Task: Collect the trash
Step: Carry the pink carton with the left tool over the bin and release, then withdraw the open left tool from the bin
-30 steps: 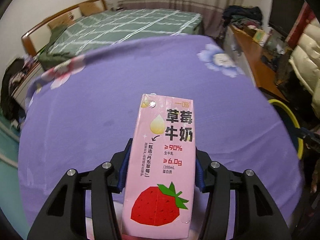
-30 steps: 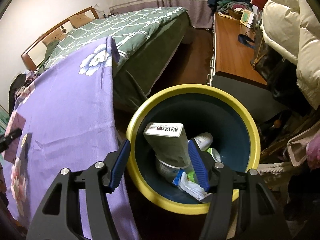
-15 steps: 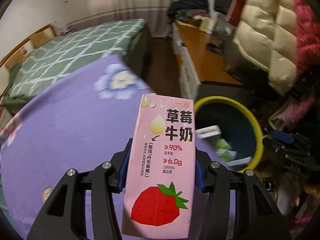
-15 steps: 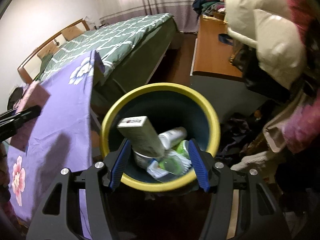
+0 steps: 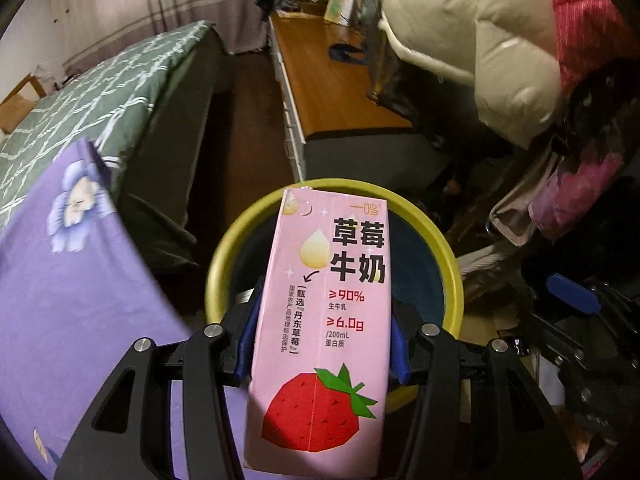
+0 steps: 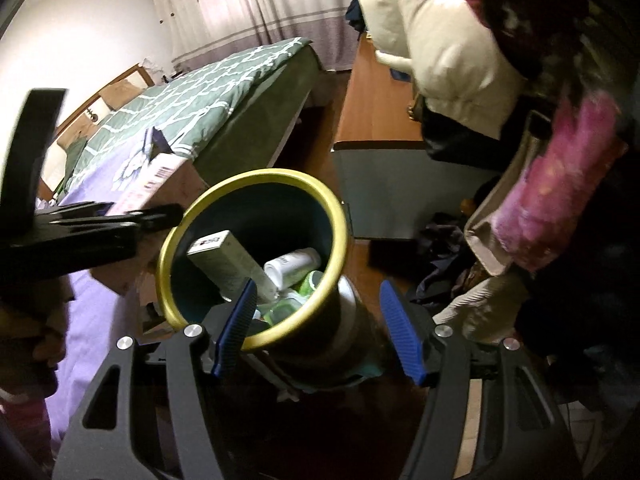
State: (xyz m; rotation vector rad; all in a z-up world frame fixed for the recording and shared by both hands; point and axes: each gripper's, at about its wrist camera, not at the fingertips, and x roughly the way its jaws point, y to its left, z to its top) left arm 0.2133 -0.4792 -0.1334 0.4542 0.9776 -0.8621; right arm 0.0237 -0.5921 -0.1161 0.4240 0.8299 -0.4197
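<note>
Your left gripper [image 5: 322,344] is clamped hard on the pink strawberry milk carton [image 5: 324,332], blue pads pressed against both of its narrow sides, and the carton stands upright between them, strawberry at the bottom and printed face toward the camera. Right behind it sits the yellow-rimmed bin [image 5: 224,256], dark blue inside, and from your left wrist view the carton's top edge overlaps the far rim, so the carton lines up with the bin's mouth. The purple flowered tablecloth [image 5: 72,288] runs off to the left, with the green checked bed [image 5: 92,92] beyond it.

Over on your right gripper [image 6: 318,330], the jaws are apart and there's nothing between the blue pads; they frame the near side of the bin [image 6: 256,176], one pad over its rim, the other outside it above the dark floor. Down in the bin you've got a grey-green box [image 6: 230,260] leaning against the wall, a white bottle [image 6: 292,266] lying on its side, and some green and white wrappers [image 6: 298,296] underneath. At the left edge of the right wrist view, your left gripper's black arm [image 6: 92,228] reaches in just beside the rim, the carton's pale side [image 6: 148,190] showing blurred above it.
</note>
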